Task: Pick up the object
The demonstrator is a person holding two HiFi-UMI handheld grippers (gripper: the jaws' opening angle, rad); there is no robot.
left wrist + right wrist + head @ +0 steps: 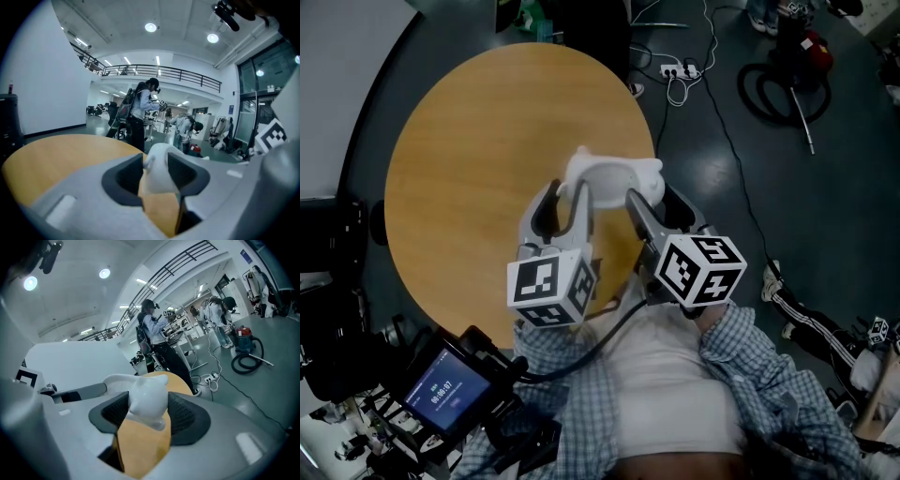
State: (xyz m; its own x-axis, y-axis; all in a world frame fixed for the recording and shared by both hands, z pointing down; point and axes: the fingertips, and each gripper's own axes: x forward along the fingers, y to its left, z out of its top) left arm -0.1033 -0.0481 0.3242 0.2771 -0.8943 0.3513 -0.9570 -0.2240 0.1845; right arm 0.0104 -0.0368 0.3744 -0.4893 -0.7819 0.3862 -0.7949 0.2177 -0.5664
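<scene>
We pinch the white figure [614, 176] by both ends over the round table [469, 141], left gripper [157, 173] and right gripper [146, 414] closed on it. It looks hard, slippery and breakable.

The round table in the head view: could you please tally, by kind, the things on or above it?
white figurine: 1
tools: 2, the left tool and the right tool
Total: 3

Open room on round tan wooden tabletop [469, 159], left of and beyond glossy white figure [614, 173]. Near side blocked by left gripper [565, 192] and right gripper [656, 194], both clamped on it.
</scene>
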